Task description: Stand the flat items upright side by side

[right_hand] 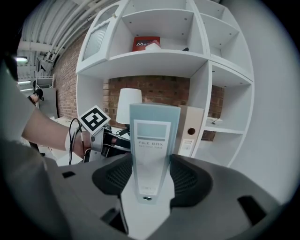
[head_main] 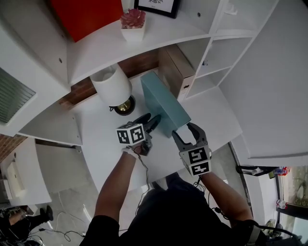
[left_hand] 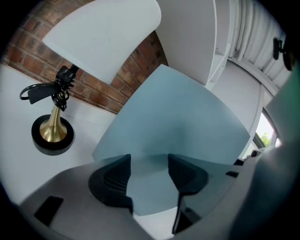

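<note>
A teal file box [head_main: 163, 103] stands upright on the white desk [head_main: 108, 149], its labelled spine [right_hand: 151, 140] facing me. My right gripper [head_main: 186, 130] is shut on that spine, one pad on each side of it [right_hand: 150, 176]. My left gripper [head_main: 153, 121] is at the box's left side. Its jaws are open [left_hand: 149, 161] and its tips are at the box's broad flat face [left_hand: 187, 117], which fills the left gripper view. A beige binder [right_hand: 190, 131] stands upright in the shelf cubby just behind the box, to its right [head_main: 177, 72].
A white-shaded lamp [head_main: 112, 85] with a brass base [left_hand: 52, 133] and a looped black cord stands left of the box. White shelving [head_main: 211, 57] rises behind and to the right. On the shelf above sit a potted plant [head_main: 133, 25] and a red box [head_main: 86, 14].
</note>
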`<action>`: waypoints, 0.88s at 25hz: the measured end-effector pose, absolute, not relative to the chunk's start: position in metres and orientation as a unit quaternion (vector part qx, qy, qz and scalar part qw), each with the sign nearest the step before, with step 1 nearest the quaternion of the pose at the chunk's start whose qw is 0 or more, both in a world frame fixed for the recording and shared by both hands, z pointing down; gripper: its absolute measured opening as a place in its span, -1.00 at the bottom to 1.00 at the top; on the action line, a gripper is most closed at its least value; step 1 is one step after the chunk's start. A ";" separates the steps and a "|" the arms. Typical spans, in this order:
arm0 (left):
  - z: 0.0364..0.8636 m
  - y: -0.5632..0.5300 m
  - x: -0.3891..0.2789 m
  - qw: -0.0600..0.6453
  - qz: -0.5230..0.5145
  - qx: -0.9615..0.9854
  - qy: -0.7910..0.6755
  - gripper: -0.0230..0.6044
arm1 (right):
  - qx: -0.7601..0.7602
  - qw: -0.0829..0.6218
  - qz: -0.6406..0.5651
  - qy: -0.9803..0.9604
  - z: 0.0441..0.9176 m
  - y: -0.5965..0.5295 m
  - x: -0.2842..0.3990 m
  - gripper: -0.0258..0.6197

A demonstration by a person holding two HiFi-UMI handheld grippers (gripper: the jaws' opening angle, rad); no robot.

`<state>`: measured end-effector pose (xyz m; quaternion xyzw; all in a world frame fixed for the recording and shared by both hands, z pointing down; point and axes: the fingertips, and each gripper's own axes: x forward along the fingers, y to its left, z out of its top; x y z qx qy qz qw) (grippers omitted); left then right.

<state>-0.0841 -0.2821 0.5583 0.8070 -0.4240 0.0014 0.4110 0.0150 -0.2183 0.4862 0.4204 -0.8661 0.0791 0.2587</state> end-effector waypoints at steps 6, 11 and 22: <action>0.561 -0.327 -0.080 0.423 -0.013 0.796 -0.432 -0.13 | 0.435 0.241 0.079 -0.864 0.487 -0.261 0.018 -0.15; 0.564 -0.359 -0.075 0.432 -0.029 0.786 -0.442 -0.13 | 0.447 0.228 0.079 -0.862 0.489 -0.293 0.022 -0.15; 0.565 -0.407 -0.077 0.439 -0.056 0.765 -0.467 -0.13 | 0.459 0.209 0.073 -0.861 0.490 -0.340 0.017 -0.15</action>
